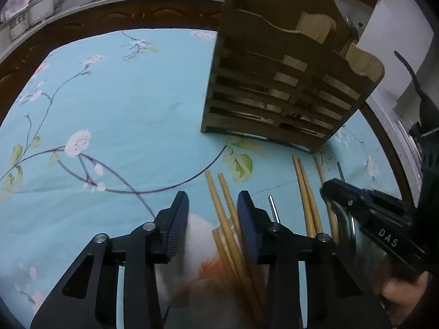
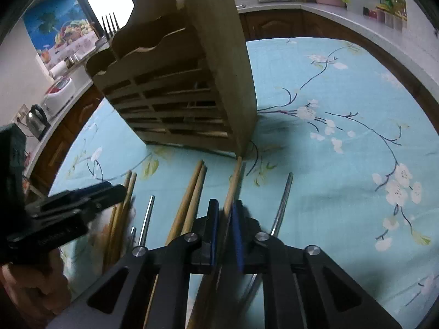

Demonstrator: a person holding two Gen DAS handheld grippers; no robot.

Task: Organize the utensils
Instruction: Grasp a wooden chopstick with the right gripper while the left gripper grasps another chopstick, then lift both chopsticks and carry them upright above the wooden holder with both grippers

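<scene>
We are at the pick-up step: both tools are down over the utensils lying in a row on the counter [image 2: 343, 192], just in front of the wooden rack [image 2: 192, 87] they belong in. Our right tool [image 2: 225, 213] has its jaws drawn narrow around a single wooden stick [image 2: 233, 183], and the pads look pressed against it, so we judge it gripped. Our left tool [image 1: 212, 213] stands at a middling width over a pair of wooden chopsticks [image 1: 219, 200]; the pair sits between the jaws, close to the right-hand pad, but the other pad stands clear, so nothing is held there yet. Another chopstick pair [image 1: 306, 192] and thin metal utensils [image 2: 284, 200] lie between and beside the tools.

Next, we judge the left tool must pinch both sticks together, then each load needs lifting and tipping upright to drop into a rack slot; a loose pair could splay.

The counter wears a light blue cloth with blossom branches. Around it run dark wood cabinets; a kettle [image 2: 35, 119] and dishes stand by a window
</scene>
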